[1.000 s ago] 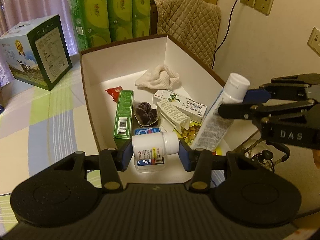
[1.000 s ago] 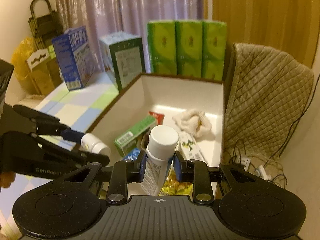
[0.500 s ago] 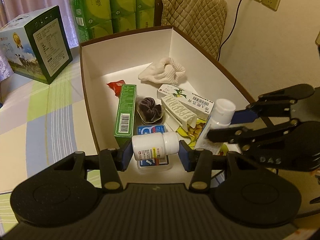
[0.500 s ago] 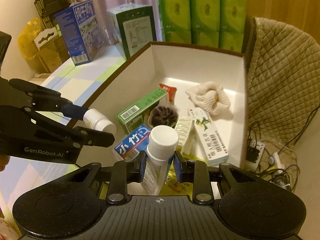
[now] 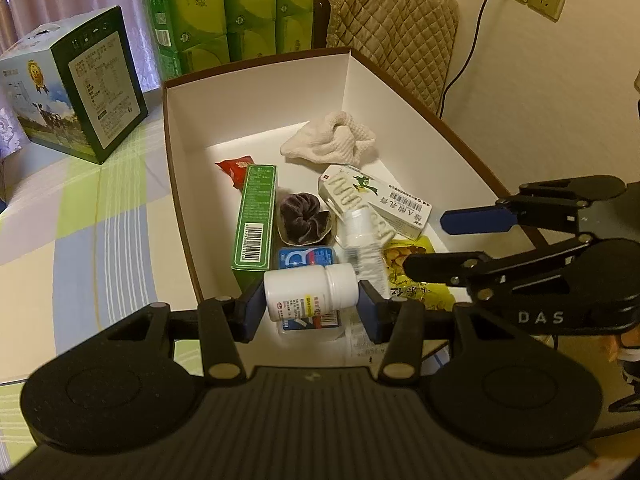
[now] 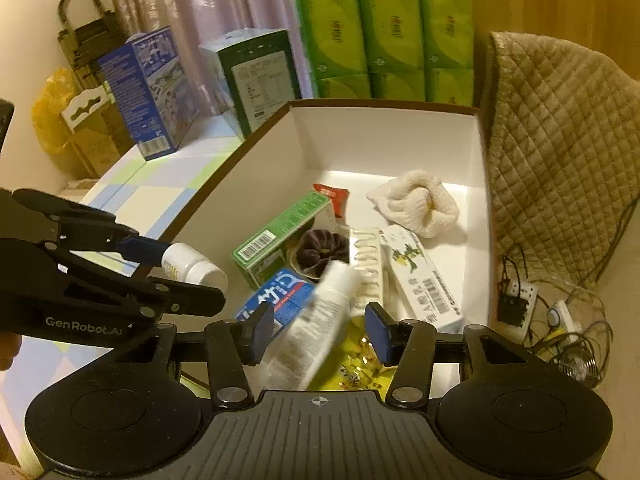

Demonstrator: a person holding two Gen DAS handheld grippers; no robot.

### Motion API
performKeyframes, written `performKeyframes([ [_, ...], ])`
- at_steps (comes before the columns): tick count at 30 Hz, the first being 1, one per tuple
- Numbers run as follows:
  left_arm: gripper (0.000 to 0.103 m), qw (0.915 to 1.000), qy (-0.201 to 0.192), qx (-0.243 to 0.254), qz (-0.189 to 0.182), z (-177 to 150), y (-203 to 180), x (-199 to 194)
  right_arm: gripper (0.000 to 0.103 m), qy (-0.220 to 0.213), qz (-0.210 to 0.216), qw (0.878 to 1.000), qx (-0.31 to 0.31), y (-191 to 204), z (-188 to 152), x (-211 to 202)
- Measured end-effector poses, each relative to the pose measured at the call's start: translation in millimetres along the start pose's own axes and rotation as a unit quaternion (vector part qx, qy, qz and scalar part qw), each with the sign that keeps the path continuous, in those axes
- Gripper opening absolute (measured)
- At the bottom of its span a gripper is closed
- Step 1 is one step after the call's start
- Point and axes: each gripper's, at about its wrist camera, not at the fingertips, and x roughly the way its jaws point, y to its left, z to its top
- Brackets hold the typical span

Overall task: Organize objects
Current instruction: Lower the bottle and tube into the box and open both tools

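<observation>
Left wrist view: the left gripper [image 5: 311, 300] clamps a white pill bottle [image 5: 310, 290] sideways above the near end of the white box [image 5: 256, 96]. Right wrist view: the right gripper [image 6: 319, 332] stands wide, and a blurred white tube [image 6: 320, 320] lies unheld between its fingers, over the box's contents

My left gripper [image 5: 311, 307] hangs level over the box's near end, its blue pads clamped on a white pill bottle [image 5: 310, 290]. My right gripper [image 6: 319, 330] hangs beside it, fingers spread wide, gripping nothing.
</observation>
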Motion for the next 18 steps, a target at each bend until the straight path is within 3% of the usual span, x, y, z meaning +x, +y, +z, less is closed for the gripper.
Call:
performKeyframes([
  [15,0.044,0.9996,0.025,0.009,-0.002,0,-8,13,0.049,-0.006,-0.017,0.999,0.051,-18,-8,-15],
  [18,0.051,0.9996,0.028,0.006,0.000,0,-8,13,0.049,-0.008,-0.018,0.998,0.053,-19,-9,-17],
])
